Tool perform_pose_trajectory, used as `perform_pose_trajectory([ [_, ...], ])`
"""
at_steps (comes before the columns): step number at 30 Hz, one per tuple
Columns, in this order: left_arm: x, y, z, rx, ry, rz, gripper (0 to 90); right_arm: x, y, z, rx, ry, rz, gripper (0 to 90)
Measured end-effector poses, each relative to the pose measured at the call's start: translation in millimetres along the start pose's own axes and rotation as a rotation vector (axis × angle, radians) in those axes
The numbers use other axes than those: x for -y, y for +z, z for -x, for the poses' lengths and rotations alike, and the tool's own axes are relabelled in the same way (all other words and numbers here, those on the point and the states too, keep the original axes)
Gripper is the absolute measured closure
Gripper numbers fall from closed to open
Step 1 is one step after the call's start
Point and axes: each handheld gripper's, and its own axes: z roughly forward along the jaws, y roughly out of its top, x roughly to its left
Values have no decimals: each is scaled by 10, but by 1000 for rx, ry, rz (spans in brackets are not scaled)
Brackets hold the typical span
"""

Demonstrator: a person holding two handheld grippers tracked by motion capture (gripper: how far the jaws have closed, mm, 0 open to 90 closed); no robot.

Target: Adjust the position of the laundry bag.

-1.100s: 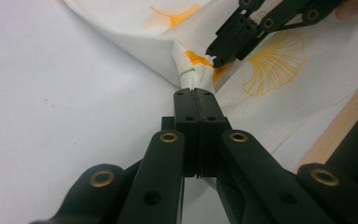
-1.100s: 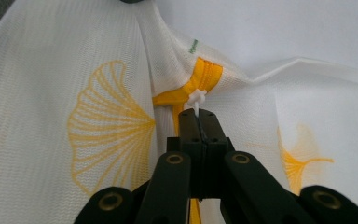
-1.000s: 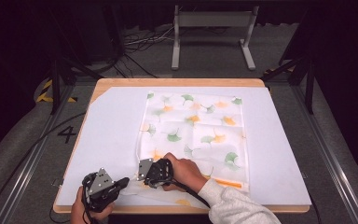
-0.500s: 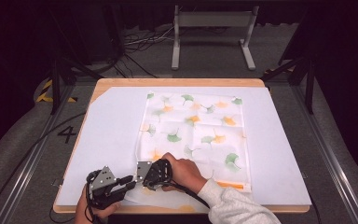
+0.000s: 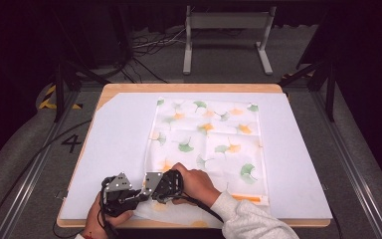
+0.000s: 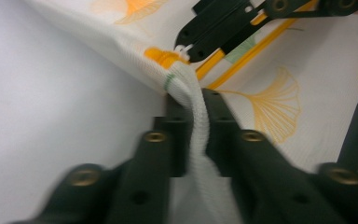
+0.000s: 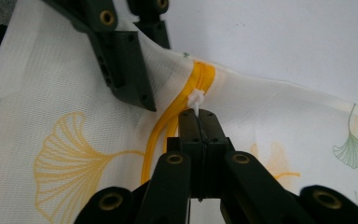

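High view puts the mesh laundry bag (image 5: pixel 209 139) flat on the white table (image 5: pixel 114 149), its near corner at my grippers. My left gripper (image 6: pixel 196 107) pinches the bunched corner fabric, having just closed; my right gripper (image 7: pixel 199 114) clamps the white zipper pull (image 7: pixel 196 99) on the orange zipper (image 7: pixel 200 77).

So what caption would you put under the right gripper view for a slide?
Right gripper pinching the white zipper pull of a leaf-print mesh bag, while the left gripper clamps the bag's corner.
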Motion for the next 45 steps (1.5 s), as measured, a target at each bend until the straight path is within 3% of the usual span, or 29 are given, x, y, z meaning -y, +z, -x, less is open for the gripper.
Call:
perform_pose_trajectory([
  [4, 17, -25, -6, -11, -23, 39, 884, 12, 21, -18, 9, -5, -5, 900],
  [5, 28, -27, -10, 0, -54, 54, 884, 16, 27, -22, 10, -11, -7, 900],
  [8, 45, -42, -49, 9, -83, 82, 884, 17, 39, -36, 24, -11, -10, 900],
  [17, 65, -59, -84, 8, -121, 101, 883, 40, 46, -53, 25, -14, -6, 900],
  [21, 56, -69, -67, -14, -99, 98, 879, 32, 73, -86, 38, -31, -21, 900],
  [27, 46, -86, -59, -30, -90, 98, 881, 55, 52, -66, 24, -17, -13, 900],
  [30, 51, -90, -67, -19, -108, 110, 882, 58, 43, -70, 25, -19, -16, 900],
  [34, 48, -126, -70, -30, -125, 143, 883, 50, 93, -113, 37, -70, -59, 900],
  [37, 55, -168, -109, -28, -142, 153, 883, 115, 119, -94, 13, -52, -52, 900],
  [40, 47, -170, -105, -34, -126, 152, 883, 161, 67, -58, -7, -24, -45, 900],
  [42, 38, -168, -80, -41, -112, 149, 883, 166, 57, -73, -1, -41, -49, 900],
  [45, 49, -195, -100, -35, -124, 160, 882, 199, 31, -87, -3, -40, -66, 900],
])
